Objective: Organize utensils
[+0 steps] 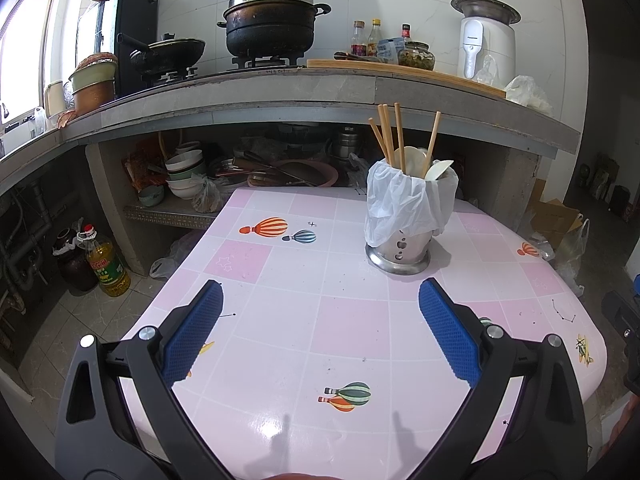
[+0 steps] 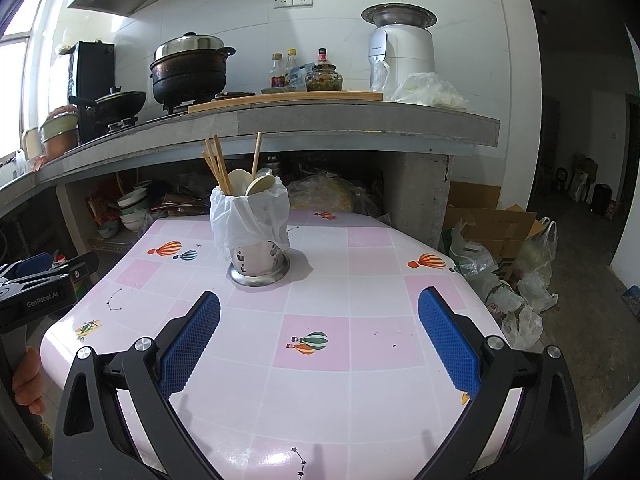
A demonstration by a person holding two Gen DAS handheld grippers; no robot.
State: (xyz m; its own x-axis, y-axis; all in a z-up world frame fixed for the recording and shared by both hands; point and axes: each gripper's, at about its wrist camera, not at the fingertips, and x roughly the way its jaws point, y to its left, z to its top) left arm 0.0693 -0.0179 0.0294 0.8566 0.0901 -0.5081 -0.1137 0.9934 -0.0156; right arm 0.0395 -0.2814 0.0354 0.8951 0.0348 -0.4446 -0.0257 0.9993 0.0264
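Pink tiled table (image 1: 352, 328) with balloon prints fills both my views, bare around the steel utensil holder wrapped in a white bag (image 2: 256, 236), standing mid-table with wooden chopsticks (image 1: 390, 136) and pale spoons (image 2: 260, 186) inside. My left gripper (image 1: 320, 334) and right gripper (image 2: 319, 338) hover spread, empty. I'd approach from above, avoiding the counter ledge (image 2: 360, 124).

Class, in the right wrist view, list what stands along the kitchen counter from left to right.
Wok → lidded black pot → sauce bottles → jar → white appliance → plastic bag.
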